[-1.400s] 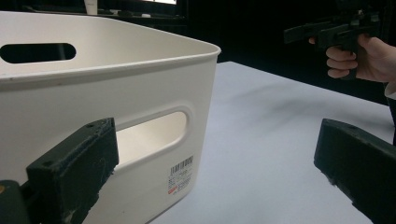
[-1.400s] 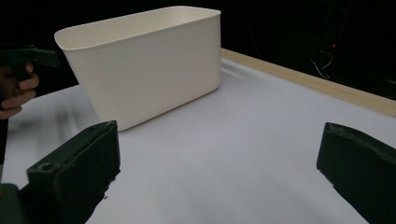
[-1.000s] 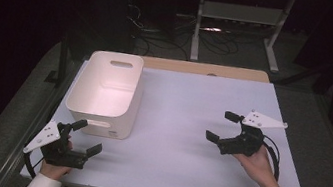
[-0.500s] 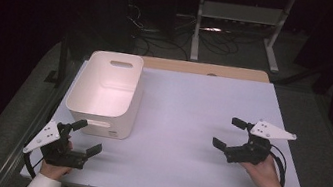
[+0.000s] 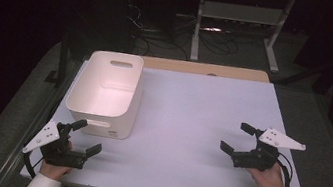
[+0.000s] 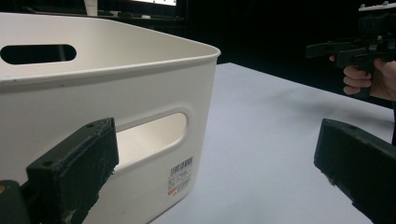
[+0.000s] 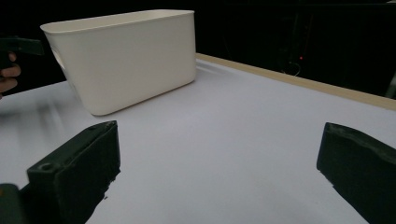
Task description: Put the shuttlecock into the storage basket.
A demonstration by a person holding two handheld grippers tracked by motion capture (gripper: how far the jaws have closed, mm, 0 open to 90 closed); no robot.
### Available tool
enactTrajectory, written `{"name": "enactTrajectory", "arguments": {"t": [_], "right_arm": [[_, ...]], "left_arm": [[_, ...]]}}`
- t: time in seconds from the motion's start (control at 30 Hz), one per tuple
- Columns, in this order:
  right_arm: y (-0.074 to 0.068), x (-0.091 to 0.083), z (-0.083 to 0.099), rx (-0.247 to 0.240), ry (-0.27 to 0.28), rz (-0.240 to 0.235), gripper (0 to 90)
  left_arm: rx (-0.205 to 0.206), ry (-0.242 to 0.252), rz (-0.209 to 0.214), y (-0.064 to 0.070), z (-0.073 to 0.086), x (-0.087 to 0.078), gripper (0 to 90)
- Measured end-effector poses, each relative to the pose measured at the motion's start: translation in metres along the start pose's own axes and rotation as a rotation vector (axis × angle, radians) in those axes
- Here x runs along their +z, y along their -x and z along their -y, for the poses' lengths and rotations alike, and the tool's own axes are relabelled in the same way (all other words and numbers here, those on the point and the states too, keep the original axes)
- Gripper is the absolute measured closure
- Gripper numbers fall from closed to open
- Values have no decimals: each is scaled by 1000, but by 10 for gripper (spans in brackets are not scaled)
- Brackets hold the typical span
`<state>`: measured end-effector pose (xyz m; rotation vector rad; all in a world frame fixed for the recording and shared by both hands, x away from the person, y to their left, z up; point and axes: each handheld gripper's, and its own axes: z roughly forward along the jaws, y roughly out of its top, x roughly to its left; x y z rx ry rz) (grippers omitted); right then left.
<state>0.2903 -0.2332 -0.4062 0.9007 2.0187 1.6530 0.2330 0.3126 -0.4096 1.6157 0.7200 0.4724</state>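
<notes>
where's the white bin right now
In the high view the white bin stands on the table's left side, just beyond the left gripper; the right gripper is well apart.

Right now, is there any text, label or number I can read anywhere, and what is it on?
Sticker on the white bin, low on its near wall beside the handle slot: printed lines and a small red mark, too small and blurred to read.
No other writing in any view.
</notes>
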Motion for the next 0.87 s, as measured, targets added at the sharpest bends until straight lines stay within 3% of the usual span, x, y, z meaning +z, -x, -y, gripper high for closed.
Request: {"name": "enactTrajectory", "arguments": {"t": [0.43, 0.87], "right_arm": [[7, -22, 13, 23, 40, 69, 0], [12, -27, 24, 60, 41, 104, 0]], "left_arm": [[-8, 12, 0, 0, 0, 0, 0], [-6, 15, 4, 0, 0, 0, 0]]}}
